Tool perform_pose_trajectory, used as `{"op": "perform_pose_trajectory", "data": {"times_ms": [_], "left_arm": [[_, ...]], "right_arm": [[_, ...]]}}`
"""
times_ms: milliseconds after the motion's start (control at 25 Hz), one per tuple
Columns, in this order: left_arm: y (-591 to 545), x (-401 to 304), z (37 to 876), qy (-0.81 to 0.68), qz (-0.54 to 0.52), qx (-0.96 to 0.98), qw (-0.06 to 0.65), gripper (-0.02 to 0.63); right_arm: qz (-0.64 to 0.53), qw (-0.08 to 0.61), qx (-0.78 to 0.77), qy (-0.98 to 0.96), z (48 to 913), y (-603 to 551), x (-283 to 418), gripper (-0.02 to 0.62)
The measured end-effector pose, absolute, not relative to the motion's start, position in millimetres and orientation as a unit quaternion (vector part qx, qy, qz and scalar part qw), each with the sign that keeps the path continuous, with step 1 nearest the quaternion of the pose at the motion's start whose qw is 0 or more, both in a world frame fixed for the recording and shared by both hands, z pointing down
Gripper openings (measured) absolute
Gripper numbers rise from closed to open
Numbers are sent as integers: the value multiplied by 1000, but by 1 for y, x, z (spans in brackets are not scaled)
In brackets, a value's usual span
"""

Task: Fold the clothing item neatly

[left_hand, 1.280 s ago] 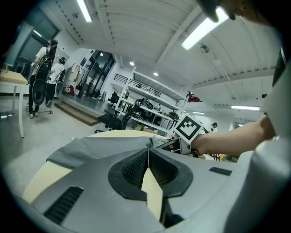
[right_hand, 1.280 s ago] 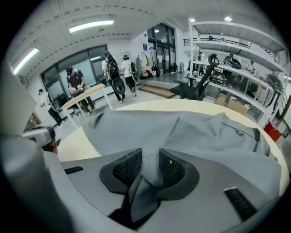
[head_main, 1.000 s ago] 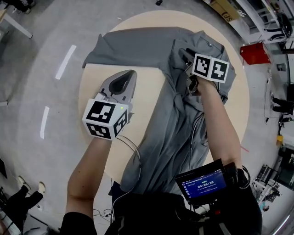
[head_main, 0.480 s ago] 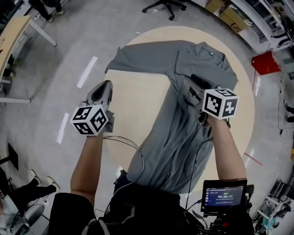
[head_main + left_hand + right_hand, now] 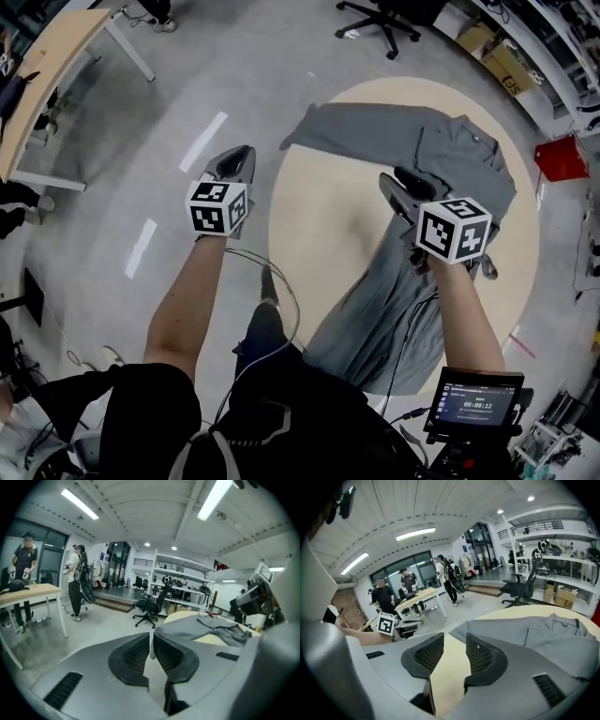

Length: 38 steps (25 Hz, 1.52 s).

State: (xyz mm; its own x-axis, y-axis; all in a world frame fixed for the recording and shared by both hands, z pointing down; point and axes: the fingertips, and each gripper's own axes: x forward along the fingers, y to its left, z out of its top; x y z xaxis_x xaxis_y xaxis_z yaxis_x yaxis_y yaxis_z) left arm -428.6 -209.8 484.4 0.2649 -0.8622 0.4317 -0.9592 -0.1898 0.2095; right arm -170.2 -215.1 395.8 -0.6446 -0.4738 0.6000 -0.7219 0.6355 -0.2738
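Observation:
A grey shirt [image 5: 412, 150] lies on the round beige table [image 5: 328, 216]. One sleeve is spread to the far left, the collar is at the far right, and the hem hangs over the near edge. My left gripper [image 5: 239, 157] is shut and empty, hovering over the floor left of the table. The left gripper view has its jaws [image 5: 151, 637] together, with the shirt [image 5: 211, 627] beyond. My right gripper [image 5: 394, 183] hangs open above the table beside the shirt's body. Only bare tabletop shows between its jaws [image 5: 454, 641], and the shirt [image 5: 548, 634] lies to their right.
A red box [image 5: 562, 157] stands on the floor right of the table. A black office chair [image 5: 384, 19] is beyond it and a wooden desk [image 5: 56, 66] is at far left. People stand by a desk [image 5: 417, 595] in the distance. A small screen [image 5: 478, 403] sits near my right elbow.
My left gripper has swung left, from over the table out past its edge to above the floor. My right gripper has lifted off the shirt near the collar and drawn back toward me.

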Motion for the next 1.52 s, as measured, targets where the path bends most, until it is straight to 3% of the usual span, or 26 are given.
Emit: {"op": "perform_pose_trajectory", "data": {"times_ms": [120,400,600,880,920,960,1280,1520], "left_arm": [[-244,-439,541,-551,137,796,209,14],[-271,-407,604,-451,165,859,176,189],[-278,-384,619,-421,192,873,156,199],[-293,-366,610,-404,205,884,114,189],[-294,-365,610,-401,213,885,101,143],[-295,-363,610,-400,221,885,88,43],[-311,-396,590,-465,218,856,60,25],[-319,-410,517,-487,221,845,-28,25]], "right_arm": [[263,244,359,-862,420,-234,-209,130],[277,252,382,-845,436,-254,-240,130],[290,259,392,-834,442,-251,-225,130],[304,245,386,-836,444,-250,-242,130],[304,244,386,-836,443,-250,-243,130],[303,244,388,-835,443,-250,-242,130],[308,231,405,-829,445,-252,-230,130],[313,221,432,-816,458,-256,-213,130]]}}
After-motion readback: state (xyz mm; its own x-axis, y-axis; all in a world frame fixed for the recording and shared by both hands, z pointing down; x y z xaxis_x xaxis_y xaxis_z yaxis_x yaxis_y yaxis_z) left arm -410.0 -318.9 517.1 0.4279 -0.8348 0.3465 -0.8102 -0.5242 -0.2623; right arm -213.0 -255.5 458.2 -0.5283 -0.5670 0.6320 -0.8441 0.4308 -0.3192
